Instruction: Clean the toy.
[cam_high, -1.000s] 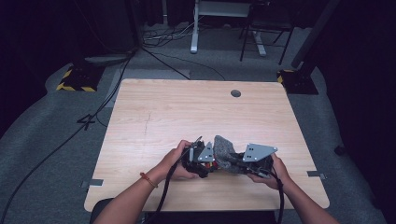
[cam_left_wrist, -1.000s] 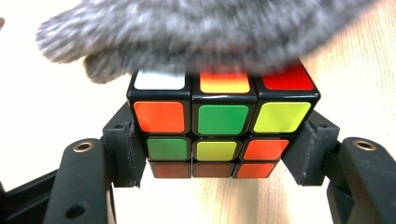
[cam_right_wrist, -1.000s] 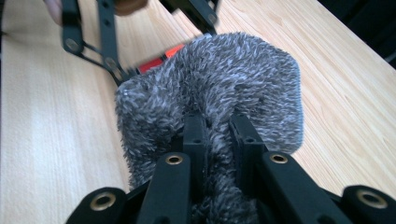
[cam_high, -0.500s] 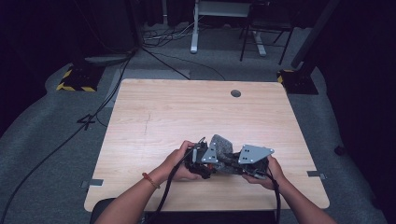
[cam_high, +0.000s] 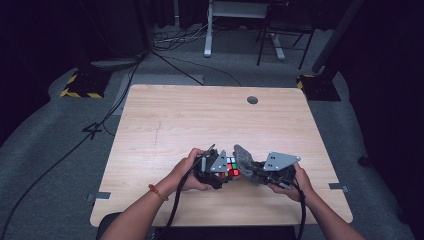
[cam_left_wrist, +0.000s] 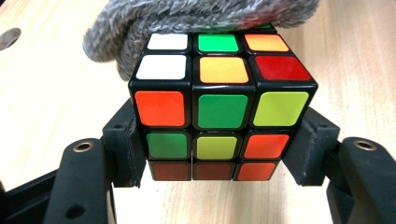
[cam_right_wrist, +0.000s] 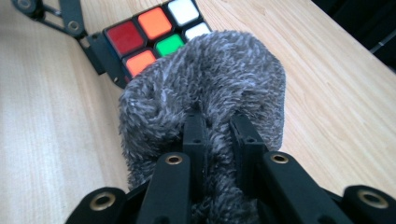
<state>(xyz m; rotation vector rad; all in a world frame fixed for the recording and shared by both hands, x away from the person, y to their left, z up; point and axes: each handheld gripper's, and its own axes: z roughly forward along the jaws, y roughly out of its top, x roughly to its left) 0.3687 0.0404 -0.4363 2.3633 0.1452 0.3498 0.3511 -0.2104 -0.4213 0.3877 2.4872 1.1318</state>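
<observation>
L tongs (cam_left_wrist: 212, 140) clamped on cube (cam_left_wrist: 219, 109) sides, cube square-on, no long axis. R tongs (cam_right_wrist: 218, 133) pinch grey cloth (cam_right_wrist: 205, 88), draped over cube's far top. Vs 1 s ago: cube's coloured face now uncovered, tongs sit closer together, low over counter (cam_high: 200, 120).

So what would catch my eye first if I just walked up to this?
Probably the bright puzzle cube, clamped at its sides between the left gripper jaws near the table's front edge. Next, the fuzzy grey cloth pinched in the right gripper, draped over the cube's top as if wiping it.
</observation>
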